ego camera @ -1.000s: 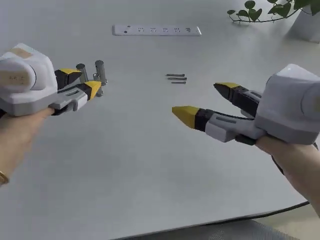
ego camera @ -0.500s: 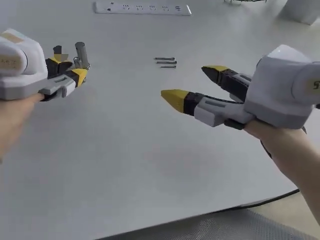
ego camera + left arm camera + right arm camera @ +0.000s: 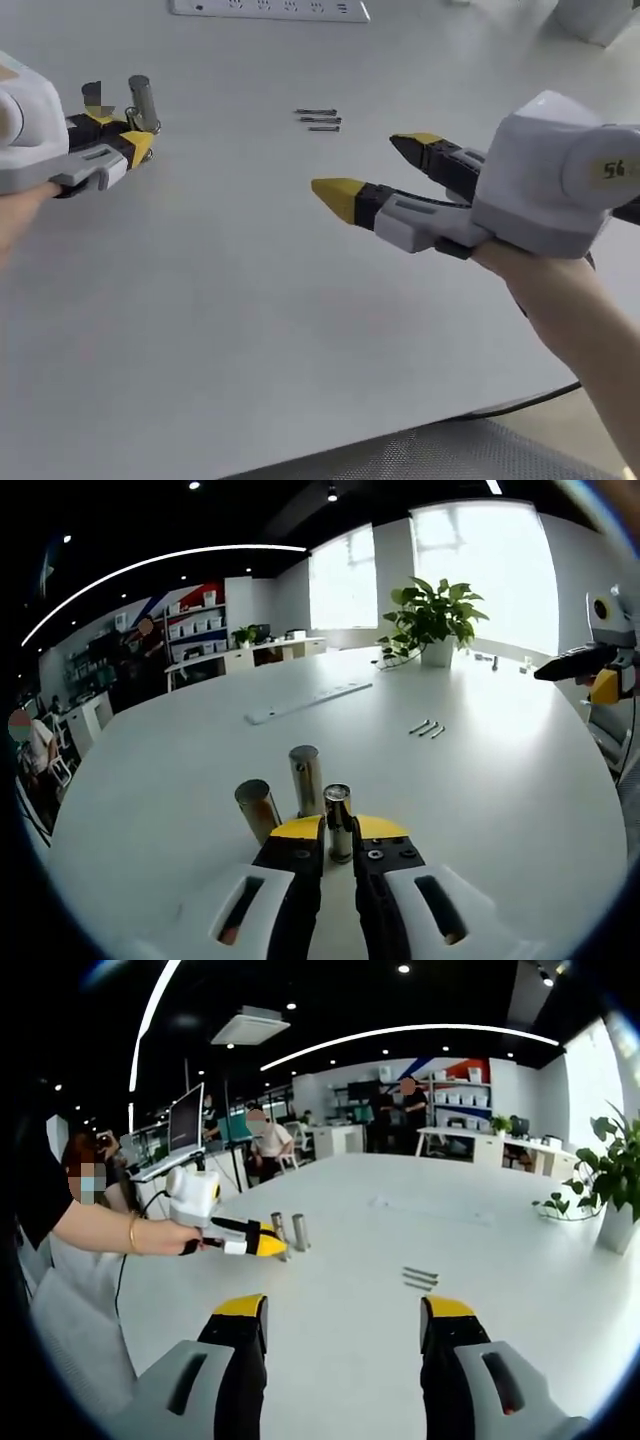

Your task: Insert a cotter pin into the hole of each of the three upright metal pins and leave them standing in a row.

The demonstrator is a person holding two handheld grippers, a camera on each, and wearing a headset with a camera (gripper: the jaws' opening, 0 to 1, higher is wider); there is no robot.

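Three upright metal pins stand close together at the table's left. My left gripper (image 3: pixel 338 832) is shut on the nearest metal pin (image 3: pixel 338 818), which rises between its yellow tips. The other two pins (image 3: pixel 305 775) (image 3: pixel 258 805) stand just behind it. In the head view the left gripper (image 3: pixel 120 135) sits beside the pins (image 3: pixel 140 100). Three cotter pins (image 3: pixel 318 119) (image 3: pixel 427 728) (image 3: pixel 420 1278) lie side by side at mid table. My right gripper (image 3: pixel 375 167) (image 3: pixel 342 1315) hovers open with nothing between its fingers, short of the cotter pins.
A white power strip (image 3: pixel 270 8) (image 3: pixel 310 700) lies along the far side of the table. A potted plant (image 3: pixel 435 620) (image 3: pixel 610 1190) stands at the far corner. A dark cable (image 3: pixel 520 400) hangs at the near right table edge. People sit at desks in the background.
The head camera has shifted, so the whole scene slid left and up. My left gripper has closed in on the nearest metal pin. The right gripper stays open, roughly in place.
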